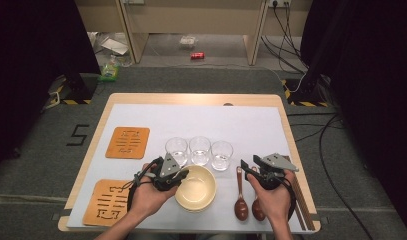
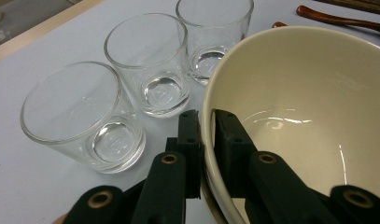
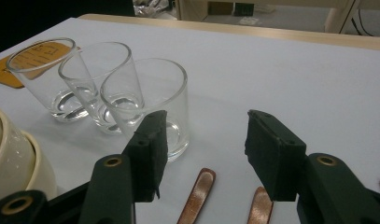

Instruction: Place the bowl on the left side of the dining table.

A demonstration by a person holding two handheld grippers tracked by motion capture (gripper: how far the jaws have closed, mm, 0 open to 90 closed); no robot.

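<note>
My left gripper is clamped on the near-left rim of the cream bowl, one pad inside, one outside. My right gripper hangs with jaws apart, nothing between them, over the two brown spoons. The bowl sits mouth up at the near table edge, round, so no long axis; it looks stacked on another. Risk: a thin rim pinch could slip, or a lift could swing it into the glasses just behind.
</note>
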